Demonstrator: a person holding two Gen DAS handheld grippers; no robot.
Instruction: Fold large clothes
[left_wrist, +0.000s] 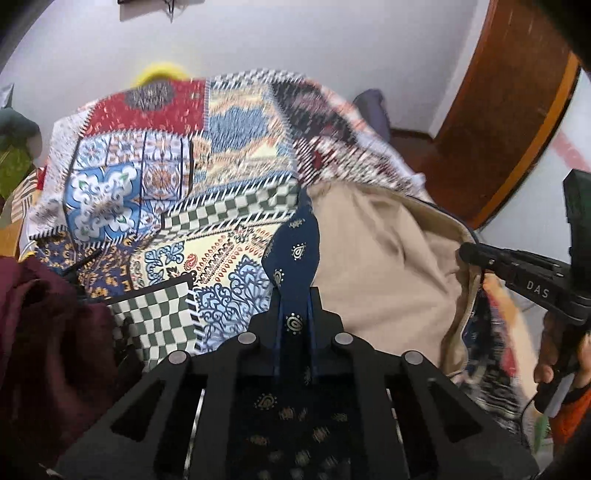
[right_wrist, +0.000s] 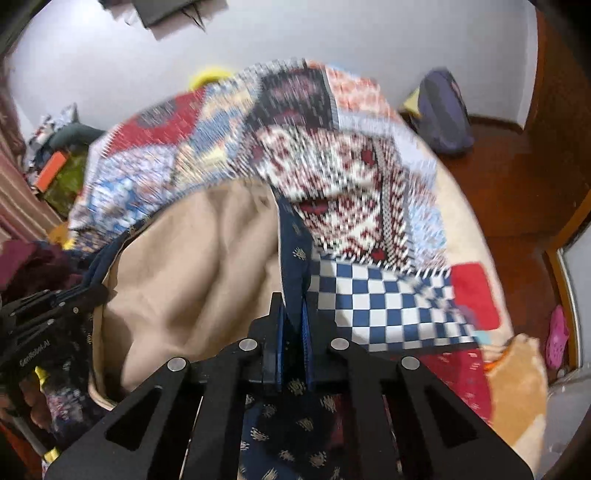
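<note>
The large garment is navy cloth with small gold motifs (left_wrist: 291, 243) and a plain beige lining (left_wrist: 380, 251). It lies bunched on a patchwork quilt. In the left wrist view my left gripper (left_wrist: 294, 295) is shut on a navy edge that runs up out of the jaws. My right gripper (left_wrist: 467, 254) comes in from the right at the garment's other edge. In the right wrist view my right gripper (right_wrist: 293, 306) is shut on a navy strip (right_wrist: 293, 236), with the beige lining (right_wrist: 192, 266) sagging to its left. My left gripper (right_wrist: 88, 291) is at the far left edge.
The patchwork quilt (left_wrist: 166, 166) covers a bed. A maroon garment (left_wrist: 44, 332) is heaped at the left. A wooden door (left_wrist: 509, 129) stands at the right, a dark backpack (right_wrist: 443, 110) against the wall, and a pink shoe (right_wrist: 556, 336) on the floor. A hand (left_wrist: 554, 354) grips the right tool.
</note>
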